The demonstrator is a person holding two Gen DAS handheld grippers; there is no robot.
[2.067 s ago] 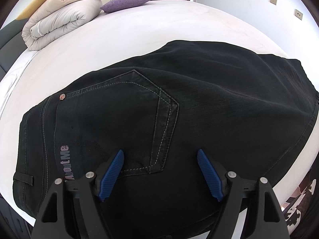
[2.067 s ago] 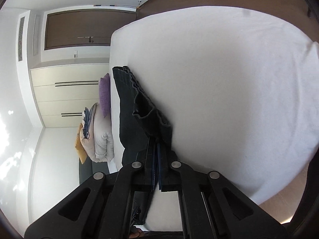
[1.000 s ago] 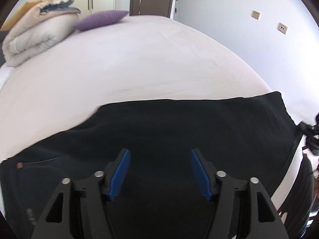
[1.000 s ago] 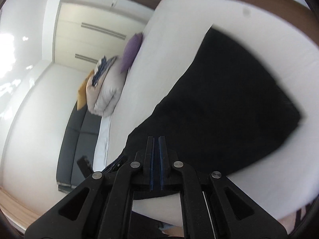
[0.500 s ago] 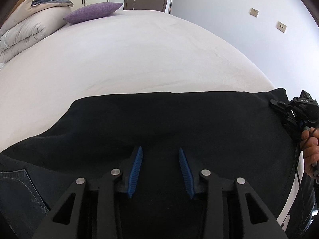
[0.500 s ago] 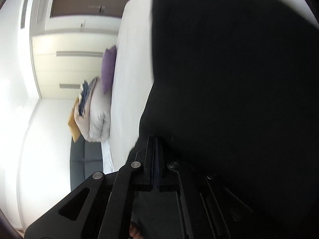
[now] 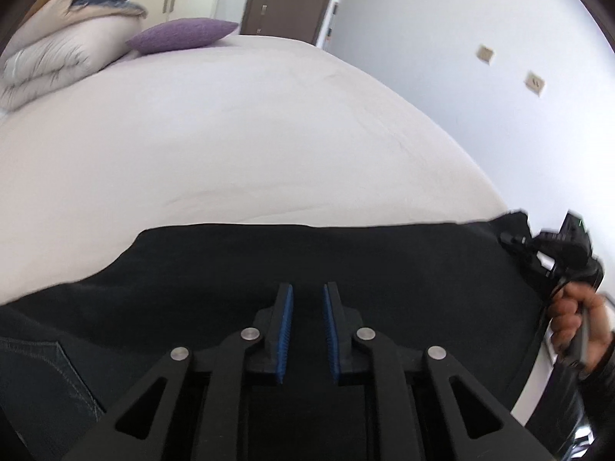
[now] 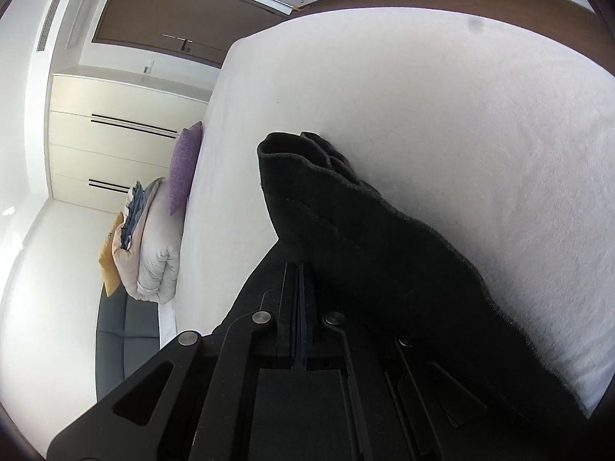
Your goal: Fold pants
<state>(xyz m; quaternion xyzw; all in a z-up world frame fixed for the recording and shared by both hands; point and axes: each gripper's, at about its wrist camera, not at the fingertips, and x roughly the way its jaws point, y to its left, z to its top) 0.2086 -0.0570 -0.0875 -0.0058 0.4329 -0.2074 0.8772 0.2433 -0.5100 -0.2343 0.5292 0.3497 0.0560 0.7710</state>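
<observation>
My left tool (image 7: pixel 306 309) is closing over the pants (image 7: pixel 384 261), fabric below, not yet pinched. A second ago its pads stood wide. Right tool (image 8: pixel 299 288) clamped on the pants' hem end, now at the bed (image 7: pixel 230 134) edge: fold half done.

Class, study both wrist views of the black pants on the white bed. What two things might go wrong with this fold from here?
1. The left gripper is closing over the flat middle of the black denim pants; it may pinch only the top layer, or nothing.
2. The right gripper is shut on the pants near the edge of the white bed, where bunched cloth could crease or slide off.
</observation>
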